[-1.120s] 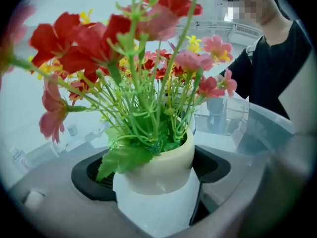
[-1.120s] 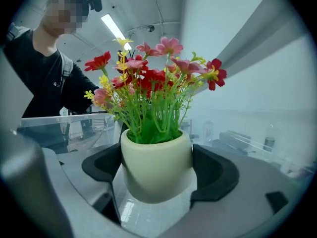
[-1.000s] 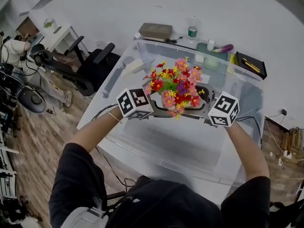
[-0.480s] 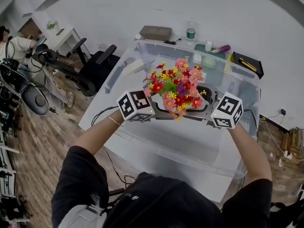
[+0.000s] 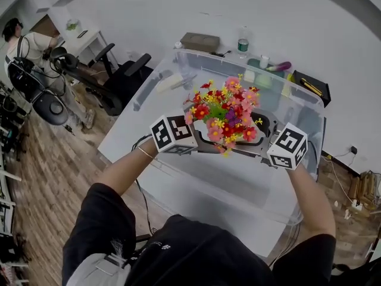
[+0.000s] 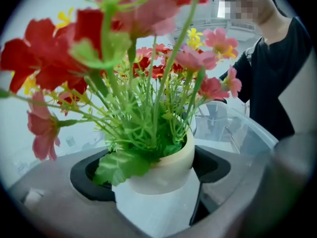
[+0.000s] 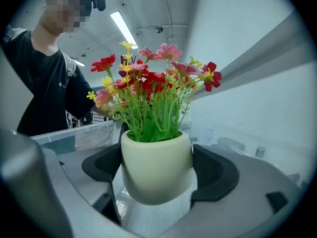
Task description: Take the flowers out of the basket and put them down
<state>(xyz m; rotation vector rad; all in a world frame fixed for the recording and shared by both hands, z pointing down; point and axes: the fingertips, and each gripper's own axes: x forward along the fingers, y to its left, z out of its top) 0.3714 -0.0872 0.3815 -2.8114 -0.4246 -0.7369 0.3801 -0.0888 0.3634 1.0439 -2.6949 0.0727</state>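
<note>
A cream pot [image 7: 157, 170] of red, pink and yellow artificial flowers [image 5: 223, 115] hangs in the air over a big clear plastic bin [image 5: 238, 183]. My left gripper [image 5: 199, 143] and right gripper [image 5: 253, 145] both clamp it from opposite sides. In the left gripper view the pot [image 6: 166, 165] sits tight between the dark pads of the left gripper [image 6: 158, 182], with the flowers [image 6: 148, 58] filling the picture. In the right gripper view the right gripper [image 7: 156, 180] pinches the pot below the flowers [image 7: 153, 88]. From the head view the blooms hide the pot.
Behind the bin stand a brown box [image 5: 199, 40], a bottle [image 5: 242, 42], a purple object [image 5: 281, 66] and a black case [image 5: 309, 87]. Office chairs [image 5: 119, 76] and a seated person [image 5: 30, 46] are at the left on the wooden floor.
Both grippers have stayed clamped on the pot. The pot and grippers have drifted slightly to the right in the head view, still above the bin.
</note>
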